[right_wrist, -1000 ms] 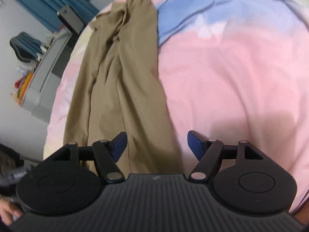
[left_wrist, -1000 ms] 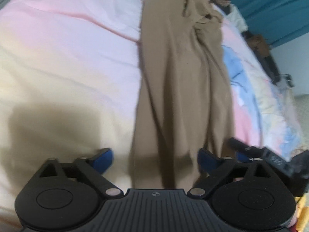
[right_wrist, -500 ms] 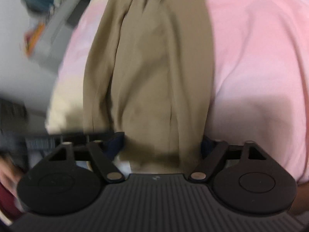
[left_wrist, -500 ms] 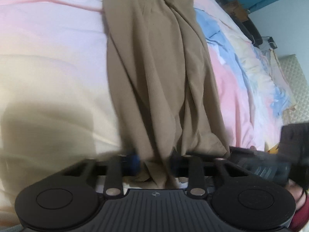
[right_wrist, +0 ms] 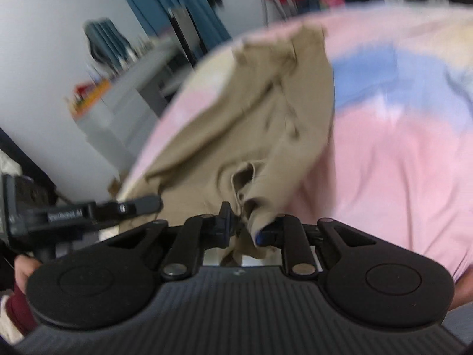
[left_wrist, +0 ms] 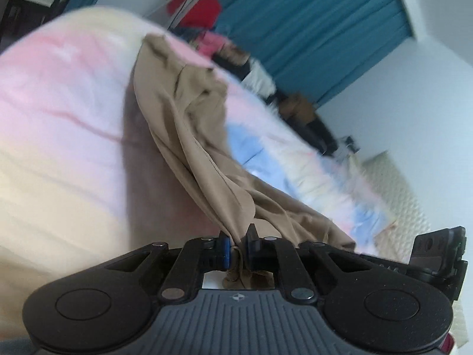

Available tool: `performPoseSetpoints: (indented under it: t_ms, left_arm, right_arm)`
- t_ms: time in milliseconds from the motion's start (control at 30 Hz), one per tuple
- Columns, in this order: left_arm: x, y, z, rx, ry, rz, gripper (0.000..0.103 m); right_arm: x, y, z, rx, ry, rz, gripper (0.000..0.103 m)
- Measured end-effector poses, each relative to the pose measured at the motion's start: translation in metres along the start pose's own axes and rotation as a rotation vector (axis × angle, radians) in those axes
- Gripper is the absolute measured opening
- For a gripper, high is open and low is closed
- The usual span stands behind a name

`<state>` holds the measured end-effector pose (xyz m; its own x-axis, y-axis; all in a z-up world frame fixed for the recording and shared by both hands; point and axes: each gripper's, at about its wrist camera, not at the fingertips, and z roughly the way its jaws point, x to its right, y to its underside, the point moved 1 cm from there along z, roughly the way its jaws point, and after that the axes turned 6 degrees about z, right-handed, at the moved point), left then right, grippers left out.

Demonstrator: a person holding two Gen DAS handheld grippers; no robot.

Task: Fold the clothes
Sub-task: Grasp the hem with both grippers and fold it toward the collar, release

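While both grippers are closing, each already has tan cloth pinched in a narrow gap. Left gripper [left_wrist: 237, 247]: jaws nearly together and closing, a bunched edge of the tan garment [left_wrist: 189, 136] squeezed between the blue pads, a short tail of fabric hanging behind the pads toward the gripper body. From that pinch the cloth runs forward and up away from the jaws, raised off the pastel bedspread [left_wrist: 59, 112] near the jaws, its far end lying on the bedspread. Right gripper [right_wrist: 241, 222]: jaws closing too, gap small, a gathered hem of the same garment [right_wrist: 275, 112] caught between them (one fold drapes over the right-hand pad, so the exact contact is partly hidden). Fabric fans out ahead of the jaws, sagging to the left of the pinch, where the other gripper shows. Right-wrist view is motion-blurred.
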<state>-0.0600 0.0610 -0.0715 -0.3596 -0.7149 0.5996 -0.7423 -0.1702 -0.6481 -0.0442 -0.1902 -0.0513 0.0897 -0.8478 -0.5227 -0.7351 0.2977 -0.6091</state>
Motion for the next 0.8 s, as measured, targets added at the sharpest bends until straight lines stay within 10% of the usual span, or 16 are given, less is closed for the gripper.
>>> performPoseSetpoints:
  t_ms: [467, 800]
  left_arm:
    - [0.102, 0.003, -0.09, 0.169, 0.045, 0.124, 0.01]
    - [0.067, -0.062, -0.075, 0.222, -0.03, 0.09, 0.01]
  right_arm:
    - [-0.014, 0.005, -0.111, 0.229, -0.125, -0.055, 0.012]
    - [0.007, -0.049, -0.058, 0.281, -0.119, 0.025, 0.012]
